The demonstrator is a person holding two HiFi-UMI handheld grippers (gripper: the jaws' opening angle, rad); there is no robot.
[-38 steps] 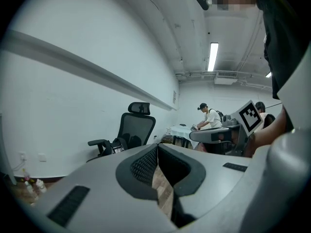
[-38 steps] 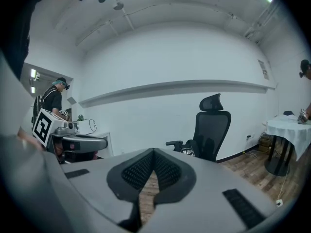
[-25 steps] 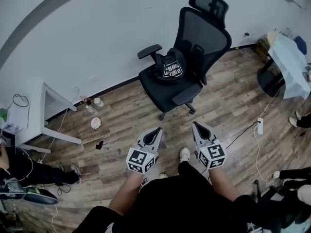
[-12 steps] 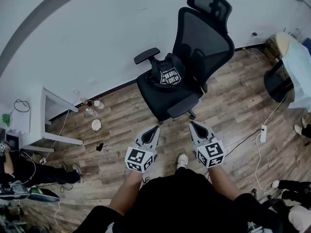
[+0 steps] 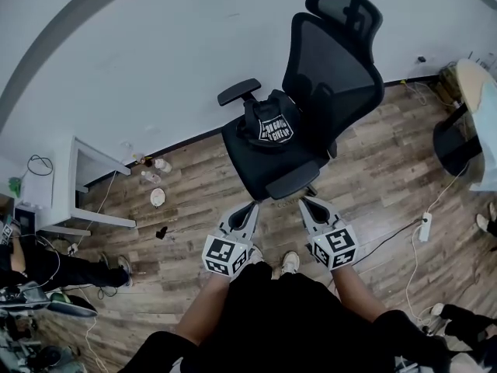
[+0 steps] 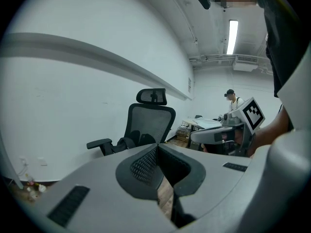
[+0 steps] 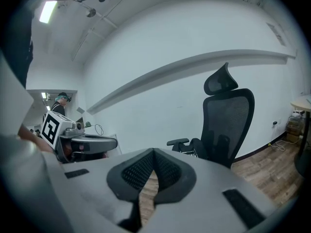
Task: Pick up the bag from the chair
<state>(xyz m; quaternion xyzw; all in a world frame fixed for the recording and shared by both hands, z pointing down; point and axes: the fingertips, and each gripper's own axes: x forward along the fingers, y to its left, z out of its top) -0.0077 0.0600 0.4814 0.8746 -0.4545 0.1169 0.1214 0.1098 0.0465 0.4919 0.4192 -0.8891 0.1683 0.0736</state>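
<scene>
"Where was the bag [image 5: 270,124]?"

"On the seat of the chair [image 5: 330,76], up against the backrest and just beside the far armrest [image 5: 239,92]. It was black with a pale printed patch on top. I couldn't read the print."

"And your grippers?"

"The left gripper [image 5: 250,208] had its jaws together at the tips with nothing between them; through the small gap behind the tips I saw only floor [image 5: 373,169]. The right gripper [image 5: 305,202] was the same, closed and empty. I held both side by side over the floor, just short of the near armrest [image 5: 291,185] and apart from the bag."

"Did the gripper views show the bag?"

"Not clearly. In the left gripper view there was a dark lump on the seat behind the far armrest, and my own jaws covered its lower part. In the right gripper view the seat was just as dark, and I couldn't tell bag from chair."

"What else was hidden?"

"The seat covered most of the chair's base. My body blocked the floor under me, apart from a shoe [image 5: 291,263]. A table [image 5: 475,92] at the right was cut off by the edge, as was a person [image 5: 46,266] low on the left. Some bottles [image 5: 155,165] by the wall were too small to make out."
</scene>
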